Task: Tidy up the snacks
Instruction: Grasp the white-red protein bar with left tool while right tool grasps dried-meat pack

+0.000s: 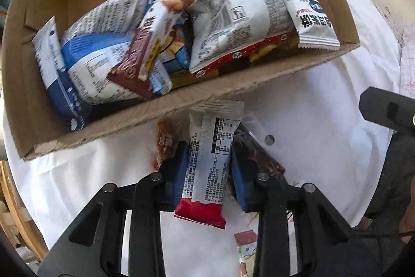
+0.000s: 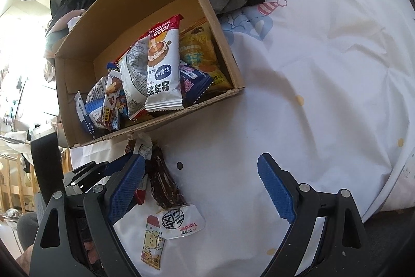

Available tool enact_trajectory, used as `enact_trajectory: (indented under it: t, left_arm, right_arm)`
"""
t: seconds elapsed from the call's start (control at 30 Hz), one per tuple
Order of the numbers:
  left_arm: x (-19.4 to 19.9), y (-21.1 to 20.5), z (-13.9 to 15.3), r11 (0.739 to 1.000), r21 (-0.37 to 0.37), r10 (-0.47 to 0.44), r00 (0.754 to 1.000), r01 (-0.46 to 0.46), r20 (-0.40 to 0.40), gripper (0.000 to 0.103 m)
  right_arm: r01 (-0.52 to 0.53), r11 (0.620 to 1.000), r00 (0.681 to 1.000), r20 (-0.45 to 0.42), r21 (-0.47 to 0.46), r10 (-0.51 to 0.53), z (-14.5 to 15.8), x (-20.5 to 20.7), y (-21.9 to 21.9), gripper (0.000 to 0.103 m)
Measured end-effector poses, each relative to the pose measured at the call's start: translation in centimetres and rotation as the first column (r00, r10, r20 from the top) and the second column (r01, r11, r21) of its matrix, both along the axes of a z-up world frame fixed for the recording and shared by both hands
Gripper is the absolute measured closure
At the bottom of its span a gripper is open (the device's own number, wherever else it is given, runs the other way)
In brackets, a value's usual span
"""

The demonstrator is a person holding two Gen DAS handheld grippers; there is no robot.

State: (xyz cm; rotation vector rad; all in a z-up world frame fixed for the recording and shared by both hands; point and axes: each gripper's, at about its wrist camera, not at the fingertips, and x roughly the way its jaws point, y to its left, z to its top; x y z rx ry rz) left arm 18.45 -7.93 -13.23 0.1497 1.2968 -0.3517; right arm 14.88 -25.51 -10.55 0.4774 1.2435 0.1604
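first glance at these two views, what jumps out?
A cardboard box heaped with snack packets sits on a white printed sheet. Just in front of it, the left tongs are clamped on a white-and-red snack bar, with a few loose snacks beside. The right tongs gape empty over the sheet.

Both tools share one build. The left gripper [image 1: 208, 168] has matte black linkage arms with triangular cut-outs, joined by round silver pins, and two fingers faced with blue pads [image 1: 240, 181]. The right gripper [image 2: 201, 186] has the same black arms, silver pins and cut-outs; its blue pads [image 2: 276, 192] show a fine cross-hatched texture. Seen from the right wrist, the left tool's body is a black block.
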Motion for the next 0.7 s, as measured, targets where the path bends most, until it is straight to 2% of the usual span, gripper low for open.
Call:
enact_trajectory:
  t: [0.17,0.3,0.5,0.7]
  left_arm:
    - [-1.0,3.4,2.2,0.994,-0.037,0.106,0.994,-0.106,-0.013,0.075]
    - [-3.0,6.7,5.3,0.974,-0.088,0.209,0.978,-0.210,-0.013,0.075]
    - [-5.1,11.2,7.5,0.944,-0.081,0.321,0.947,-0.319,0.017,0.075]
    - [-5.6,12.5,7.7,0.916,-0.113,0.387,0.922,-0.384,0.005,0.075]
  right_arm:
    - [-0.020,1.000,1.000,-0.013,0.011,0.020,-0.2,0.0,0.6,0.012]
    - [-0.105,0.994,0.992,-0.062,0.006,0.105,-1.2,0.0,2.7,0.012]
    - [-0.285,0.953,0.954,-0.122,-0.105,0.272,-3.1,-0.4,8.5,0.012]
    - [-0.340,0.918,0.935,-0.179,-0.205,0.306,-5.7,-0.6,12.2,0.012]
